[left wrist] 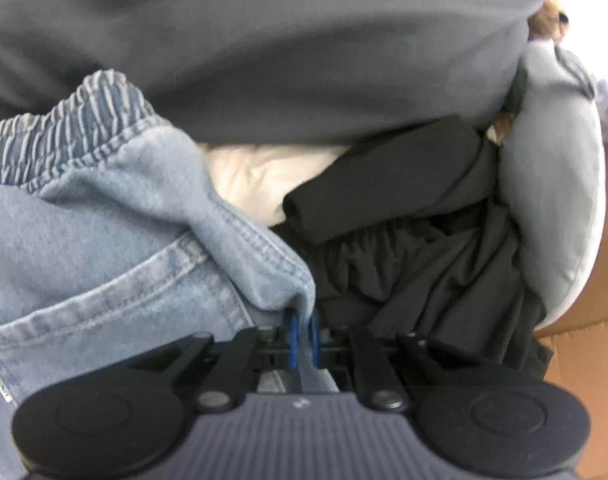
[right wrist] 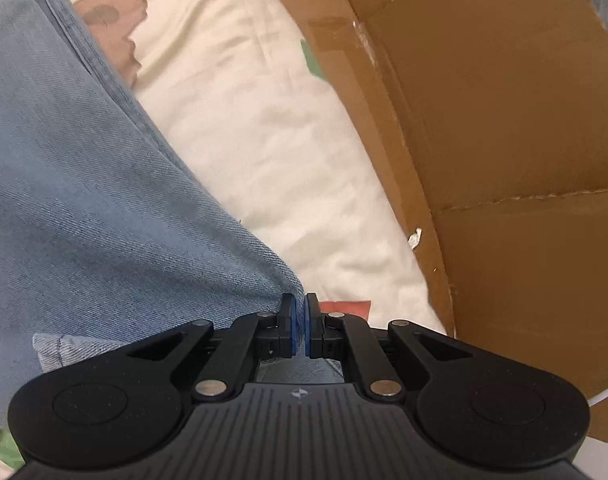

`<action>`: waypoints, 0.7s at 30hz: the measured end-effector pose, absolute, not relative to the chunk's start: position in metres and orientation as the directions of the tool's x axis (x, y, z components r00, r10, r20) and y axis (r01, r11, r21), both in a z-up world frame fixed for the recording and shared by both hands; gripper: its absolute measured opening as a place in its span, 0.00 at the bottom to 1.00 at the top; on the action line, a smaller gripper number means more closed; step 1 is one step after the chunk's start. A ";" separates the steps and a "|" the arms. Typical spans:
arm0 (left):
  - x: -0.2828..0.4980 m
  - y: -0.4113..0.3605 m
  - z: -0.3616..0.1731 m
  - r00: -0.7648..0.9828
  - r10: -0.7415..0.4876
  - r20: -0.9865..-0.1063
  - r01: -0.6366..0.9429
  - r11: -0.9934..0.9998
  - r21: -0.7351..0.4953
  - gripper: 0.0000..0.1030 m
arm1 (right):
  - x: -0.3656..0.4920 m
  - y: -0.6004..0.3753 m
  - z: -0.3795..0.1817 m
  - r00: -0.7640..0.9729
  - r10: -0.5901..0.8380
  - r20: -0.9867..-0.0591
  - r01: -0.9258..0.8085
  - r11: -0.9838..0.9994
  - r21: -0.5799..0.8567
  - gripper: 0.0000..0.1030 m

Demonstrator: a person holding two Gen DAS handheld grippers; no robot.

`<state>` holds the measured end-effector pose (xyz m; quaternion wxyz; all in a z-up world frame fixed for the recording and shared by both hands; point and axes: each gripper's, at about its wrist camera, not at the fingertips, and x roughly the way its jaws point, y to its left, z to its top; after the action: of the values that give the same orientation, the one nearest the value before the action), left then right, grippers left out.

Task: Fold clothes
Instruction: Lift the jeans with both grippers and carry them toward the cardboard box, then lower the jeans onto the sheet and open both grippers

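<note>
Left gripper (left wrist: 303,328) pinching blue jeans (left wrist: 104,240) near the elastic waistband, frame's left; right gripper (right wrist: 300,320) clamped on their denim edge, lower centre. Held taut above cream bedsheet (right wrist: 244,120), likely for folding. Cardboard box (right wrist: 504,120) right.

The jeans (left wrist: 104,248) are faded, soft blue denim with a ribbed elastic waistband (left wrist: 64,120). The black garment (left wrist: 424,264) looks thin and matt, perhaps synthetic. The sheet (right wrist: 272,152) is creased cream cotton; the box (right wrist: 504,120) is matt brown cardboard.
</note>
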<state>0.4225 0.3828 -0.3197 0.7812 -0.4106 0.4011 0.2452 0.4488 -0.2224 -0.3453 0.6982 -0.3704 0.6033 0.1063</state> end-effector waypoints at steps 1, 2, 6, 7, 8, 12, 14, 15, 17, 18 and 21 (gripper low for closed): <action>0.421 0.380 -0.318 0.559 0.048 -0.828 -0.705 0.554 -0.444 0.06 | 0.449 -0.224 -0.348 0.238 -0.298 -0.924 -0.587 0.714 -0.381 0.01; 0.420 0.378 -0.315 0.560 0.043 -0.828 -0.697 0.565 -0.442 0.05 | 0.447 -0.224 -0.352 0.227 -0.300 -0.927 -0.589 0.716 -0.376 0.01; 0.416 0.367 -0.307 0.563 0.021 -0.826 -0.664 0.607 -0.437 0.07 | 0.435 -0.225 -0.364 0.234 -0.303 -0.924 -0.617 0.688 -0.382 0.02; 0.415 0.365 -0.304 0.563 0.015 -0.826 -0.655 0.618 -0.435 0.09 | 0.432 -0.226 -0.363 0.248 -0.290 -0.924 -0.613 0.692 -0.382 0.02; 0.414 0.362 -0.302 0.564 0.009 -0.826 -0.646 0.628 -0.434 0.14 | 0.431 -0.229 -0.359 0.252 -0.256 -0.933 -0.601 0.714 -0.359 0.06; 0.410 0.352 -0.294 0.565 -0.013 -0.825 -0.610 0.668 -0.427 0.41 | 0.427 -0.241 -0.342 0.253 -0.100 -0.962 -0.562 0.794 -0.231 0.39; 0.411 0.340 -0.290 0.547 -0.036 -0.837 -0.575 0.711 -0.406 0.47 | 0.426 -0.247 -0.334 0.252 -0.027 -0.967 -0.546 0.822 -0.165 0.41; 0.416 0.330 -0.291 0.525 -0.051 -0.850 -0.537 0.755 -0.377 0.47 | 0.427 -0.250 -0.331 0.257 -0.010 -0.966 -0.532 0.833 -0.150 0.41; 0.425 0.304 -0.289 0.485 -0.057 -0.873 -0.415 0.863 -0.287 0.47 | 0.429 -0.253 -0.325 0.267 0.023 -0.963 -0.510 0.852 -0.121 0.41; 0.429 0.291 -0.287 0.465 -0.057 -0.883 -0.345 0.907 -0.240 0.47 | 0.427 -0.251 -0.325 0.271 0.040 -0.962 -0.510 0.853 -0.108 0.41; 0.437 0.259 -0.282 0.431 -0.077 -0.899 -0.140 0.979 -0.151 0.47 | 0.427 -0.241 -0.321 0.279 0.090 -0.956 -0.518 0.852 -0.071 0.41</action>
<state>0.4370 0.2588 -0.2818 0.8397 -0.1020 0.5331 0.0187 0.4267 -0.2408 -0.3215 0.7769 -0.1888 0.5678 0.1957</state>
